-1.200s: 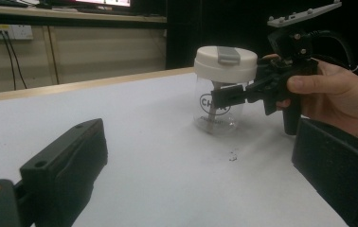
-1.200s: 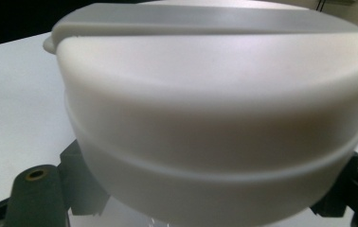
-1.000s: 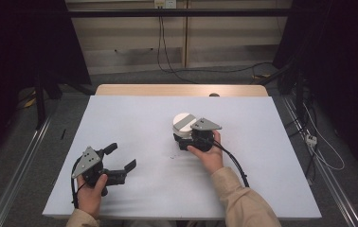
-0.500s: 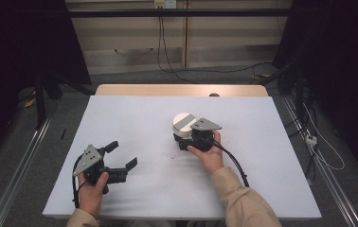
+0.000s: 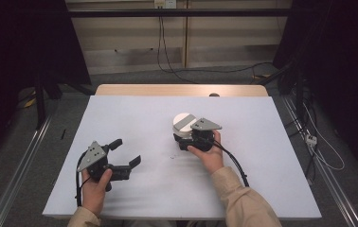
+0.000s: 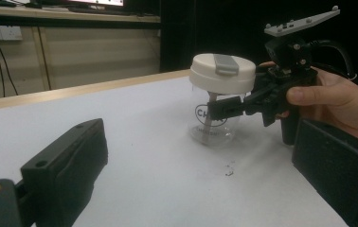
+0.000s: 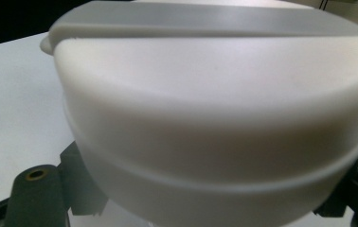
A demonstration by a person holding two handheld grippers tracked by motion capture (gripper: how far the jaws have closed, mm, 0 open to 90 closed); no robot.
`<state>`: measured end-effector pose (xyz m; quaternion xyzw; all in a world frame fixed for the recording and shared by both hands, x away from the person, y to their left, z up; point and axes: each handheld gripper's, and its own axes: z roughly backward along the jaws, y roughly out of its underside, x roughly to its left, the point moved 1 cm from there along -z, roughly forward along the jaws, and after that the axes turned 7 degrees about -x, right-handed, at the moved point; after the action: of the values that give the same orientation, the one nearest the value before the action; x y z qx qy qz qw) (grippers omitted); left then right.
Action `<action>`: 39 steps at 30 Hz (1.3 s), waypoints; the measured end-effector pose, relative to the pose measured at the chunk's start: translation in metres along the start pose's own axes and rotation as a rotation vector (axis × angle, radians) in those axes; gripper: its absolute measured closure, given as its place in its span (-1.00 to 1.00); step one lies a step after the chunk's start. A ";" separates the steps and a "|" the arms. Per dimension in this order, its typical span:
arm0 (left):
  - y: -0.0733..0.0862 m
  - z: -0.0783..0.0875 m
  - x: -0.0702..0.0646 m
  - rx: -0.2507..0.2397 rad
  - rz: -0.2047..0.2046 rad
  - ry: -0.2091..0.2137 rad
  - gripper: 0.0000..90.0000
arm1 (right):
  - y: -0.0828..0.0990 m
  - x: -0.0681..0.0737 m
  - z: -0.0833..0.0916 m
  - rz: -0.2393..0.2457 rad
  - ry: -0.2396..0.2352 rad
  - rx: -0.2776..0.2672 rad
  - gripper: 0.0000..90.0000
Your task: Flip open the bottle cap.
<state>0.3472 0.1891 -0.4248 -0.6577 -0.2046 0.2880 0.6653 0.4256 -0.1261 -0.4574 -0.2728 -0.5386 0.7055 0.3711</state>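
A clear plastic jar (image 5: 183,120) with a white lid and a grey flap stands upright near the middle of the white table. My right gripper (image 5: 179,139) is shut on the jar's body just under the lid (image 6: 222,71), one jaw on each side. From the right gripper view the lid (image 7: 215,94) looms close, with the jaws low at either side of it. My left gripper (image 5: 127,151) hovers at the front left of the table, open and empty, pointing toward the jar. Its two black jaws frame the jar (image 6: 210,130) from a distance.
A few dark crumbs (image 5: 172,156) lie on the table (image 5: 262,189) in front of the jar. A wooden strip (image 5: 167,90) runs along the far edge. Cables trail over the floor behind and to the right, and metal rails flank the table.
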 end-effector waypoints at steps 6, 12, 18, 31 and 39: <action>-0.003 -0.009 -0.001 0.013 -0.003 0.007 -0.90 | 0.000 0.000 0.000 0.000 -0.001 0.001 -0.59; -0.003 -0.017 -0.003 0.027 -0.011 0.027 -0.90 | 0.000 0.000 0.000 0.000 -0.002 0.001 -0.59; -0.004 -0.023 -0.004 0.026 -0.015 0.029 -0.91 | 0.000 0.000 0.000 0.002 -0.001 0.000 -0.59; -0.005 -0.037 -0.007 0.035 -0.024 0.047 -0.90 | 0.000 0.000 0.000 0.004 -0.002 -0.003 -0.58; -0.006 -0.047 -0.008 0.044 -0.024 0.068 -0.89 | 0.001 0.000 0.000 0.003 0.000 -0.002 -0.59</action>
<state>0.3723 0.1483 -0.4208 -0.6497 -0.1835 0.2618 0.6897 0.4255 -0.1261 -0.4580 -0.2739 -0.5390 0.7057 0.3695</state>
